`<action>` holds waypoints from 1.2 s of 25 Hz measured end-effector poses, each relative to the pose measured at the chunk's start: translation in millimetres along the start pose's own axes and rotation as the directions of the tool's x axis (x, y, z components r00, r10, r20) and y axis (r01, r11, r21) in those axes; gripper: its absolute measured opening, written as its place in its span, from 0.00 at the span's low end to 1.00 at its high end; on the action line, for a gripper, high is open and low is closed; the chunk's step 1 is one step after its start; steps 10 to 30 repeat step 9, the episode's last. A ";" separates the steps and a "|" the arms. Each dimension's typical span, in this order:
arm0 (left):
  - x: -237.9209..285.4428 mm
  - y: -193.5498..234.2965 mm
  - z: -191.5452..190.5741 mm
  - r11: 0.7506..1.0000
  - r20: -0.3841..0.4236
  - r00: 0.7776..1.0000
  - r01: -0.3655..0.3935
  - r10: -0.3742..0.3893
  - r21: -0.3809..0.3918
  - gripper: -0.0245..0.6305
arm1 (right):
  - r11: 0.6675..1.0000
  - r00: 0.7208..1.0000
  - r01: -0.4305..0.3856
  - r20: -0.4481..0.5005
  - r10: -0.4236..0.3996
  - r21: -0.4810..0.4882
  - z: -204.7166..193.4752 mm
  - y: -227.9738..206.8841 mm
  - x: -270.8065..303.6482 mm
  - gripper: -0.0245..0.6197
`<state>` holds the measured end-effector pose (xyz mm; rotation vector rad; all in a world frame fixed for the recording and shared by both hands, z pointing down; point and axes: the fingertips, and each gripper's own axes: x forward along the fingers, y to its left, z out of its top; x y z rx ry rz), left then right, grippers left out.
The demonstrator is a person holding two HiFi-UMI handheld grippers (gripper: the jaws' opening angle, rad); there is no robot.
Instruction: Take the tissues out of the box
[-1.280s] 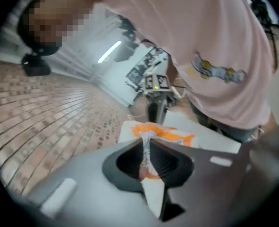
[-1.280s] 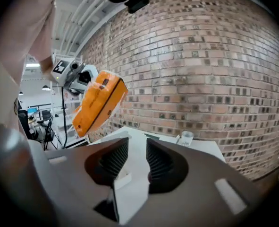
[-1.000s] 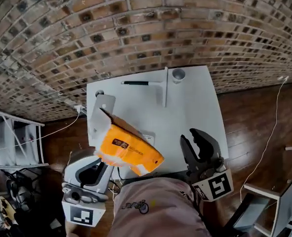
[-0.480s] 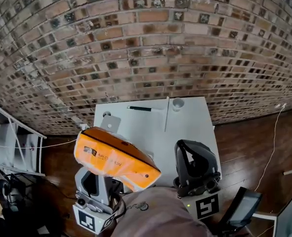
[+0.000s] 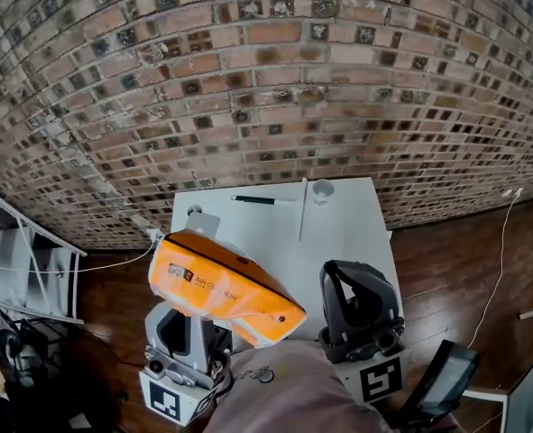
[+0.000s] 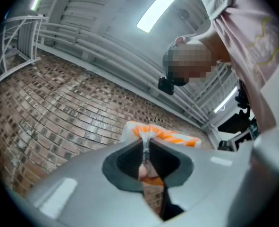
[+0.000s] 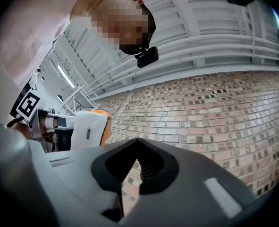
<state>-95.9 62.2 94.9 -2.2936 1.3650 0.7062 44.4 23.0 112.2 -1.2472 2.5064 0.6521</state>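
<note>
- Near left, over the white table [image 5: 338, 219], my left gripper [image 6: 145, 149] clamps the orange tissue pack [image 5: 221, 287] by its wrapper.
- To its right, my right gripper [image 5: 354, 276] is closed, empty.

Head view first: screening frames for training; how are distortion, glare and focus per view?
Head view: sharp, but the brick wall bows strongly. Left gripper view: ceiling light blown out, orange tissue pack soft. Right gripper view: dark vignette, bricks crisp, right tool blurred.
</note>
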 end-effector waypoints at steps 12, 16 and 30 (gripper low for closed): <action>1.5 0.8 1.7 1.000 -0.009 1.000 0.005 -0.005 -0.001 0.11 | 1.000 1.000 -0.004 -0.003 0.004 0.002 3.2 5.2 1.0 0.04; 1.5 0.8 1.7 1.000 -0.009 1.000 0.005 -0.005 -0.001 0.11 | 1.000 1.000 -0.004 -0.003 0.004 0.002 3.2 5.2 1.0 0.04; 1.5 0.8 1.7 1.000 -0.009 1.000 0.005 -0.005 -0.001 0.11 | 1.000 1.000 -0.004 -0.003 0.004 0.002 3.2 5.2 1.0 0.04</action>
